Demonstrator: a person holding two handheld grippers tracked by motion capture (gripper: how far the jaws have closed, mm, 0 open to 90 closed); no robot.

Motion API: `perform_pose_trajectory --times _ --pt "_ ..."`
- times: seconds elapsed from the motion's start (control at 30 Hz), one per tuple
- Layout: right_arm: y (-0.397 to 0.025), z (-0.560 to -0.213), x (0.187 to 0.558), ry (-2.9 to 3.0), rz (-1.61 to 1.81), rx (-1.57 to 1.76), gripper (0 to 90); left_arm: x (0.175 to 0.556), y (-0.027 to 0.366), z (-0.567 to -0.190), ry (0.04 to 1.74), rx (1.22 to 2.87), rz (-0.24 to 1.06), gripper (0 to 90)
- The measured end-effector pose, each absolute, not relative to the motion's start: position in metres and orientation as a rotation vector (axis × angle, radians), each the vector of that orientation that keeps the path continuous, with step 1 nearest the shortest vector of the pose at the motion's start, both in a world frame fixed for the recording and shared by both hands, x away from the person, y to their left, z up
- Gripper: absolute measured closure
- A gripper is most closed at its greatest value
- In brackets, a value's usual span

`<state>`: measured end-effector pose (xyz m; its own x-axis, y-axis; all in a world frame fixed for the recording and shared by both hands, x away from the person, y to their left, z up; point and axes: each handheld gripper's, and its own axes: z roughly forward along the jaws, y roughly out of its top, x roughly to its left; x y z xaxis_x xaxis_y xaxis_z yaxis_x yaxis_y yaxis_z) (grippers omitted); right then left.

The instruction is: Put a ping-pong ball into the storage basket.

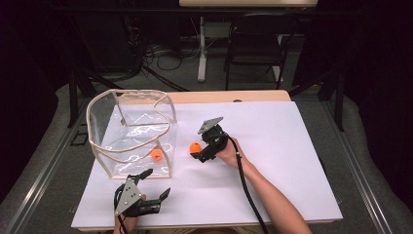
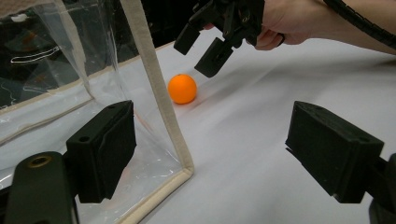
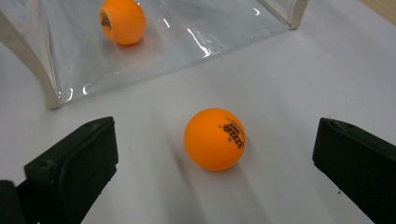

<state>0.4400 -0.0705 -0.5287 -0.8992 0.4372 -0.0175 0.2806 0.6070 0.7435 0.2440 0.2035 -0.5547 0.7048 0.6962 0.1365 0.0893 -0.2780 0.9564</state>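
Two orange balls, one (image 3: pixel 215 138) between wide right gripper (image 3: pixel 215 163), beside bag edge (image 3: pixel 46 88)

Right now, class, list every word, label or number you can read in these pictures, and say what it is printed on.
Ball on the table, between the open right gripper jaws: small dark print near its top right, too blurred to read.
Ball in the clear bag: a dark mark on its left side, also too small to read.
Clear bag, white sheet, left gripper: no text visible.

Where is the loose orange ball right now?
The loose orange ball lies on the white sheet, outside the clear bag, between the open right claw's jaws.
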Motion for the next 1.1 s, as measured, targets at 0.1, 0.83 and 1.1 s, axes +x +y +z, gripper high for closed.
perform_pose_trajectory --times 0.1,0.83,1.1 --pt "-0.068 -0.531 0.44 2.636 1.161 0.582 0.0 0.244 0.204 -0.554 0.624 1.779 0.672 15.8" --pt "-0.058 -0.539 0.436 2.616 1.176 0.565 0.0 0.244 0.205 -0.554 0.618 1.785 0.671 15.8" --pt "-0.058 -0.541 0.437 2.612 1.177 0.568 0.0 0.244 0.205 -0.554 0.621 1.784 0.672 15.8"
